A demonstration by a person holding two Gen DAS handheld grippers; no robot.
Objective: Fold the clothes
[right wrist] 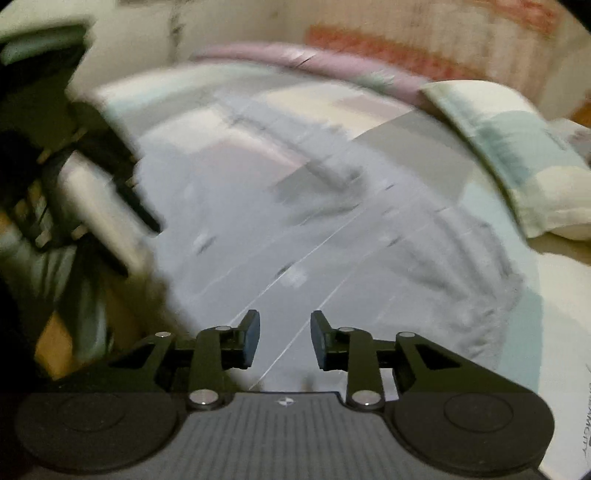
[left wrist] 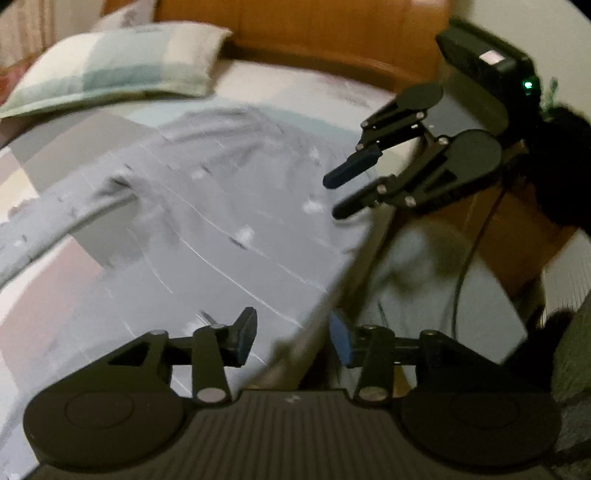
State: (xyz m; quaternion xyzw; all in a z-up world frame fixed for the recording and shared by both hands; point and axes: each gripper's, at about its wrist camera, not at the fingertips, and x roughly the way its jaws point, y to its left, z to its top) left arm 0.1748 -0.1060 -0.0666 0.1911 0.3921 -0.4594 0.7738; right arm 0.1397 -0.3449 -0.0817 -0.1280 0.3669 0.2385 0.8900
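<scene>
A light grey long-sleeved garment (left wrist: 207,206) with thin white lines lies spread flat on the bed, one sleeve stretching to the left. It also fills the middle of the right wrist view (right wrist: 295,221). My left gripper (left wrist: 293,339) is open and empty, low over the garment's near edge at the bed's side. My right gripper (right wrist: 284,341) is open and empty just above the cloth. It shows in the left wrist view (left wrist: 338,197), jaws apart, above the garment's right edge. The left gripper is a dark blur at the left of the right wrist view (right wrist: 92,177).
The bed has a pastel patchwork sheet (left wrist: 55,273). A checked pillow (left wrist: 118,70) lies at the head, against a wooden headboard (left wrist: 295,29). The pillow shows at the right of the right wrist view (right wrist: 517,155). A brown box (left wrist: 517,229) and a cable (left wrist: 469,258) sit beside the bed.
</scene>
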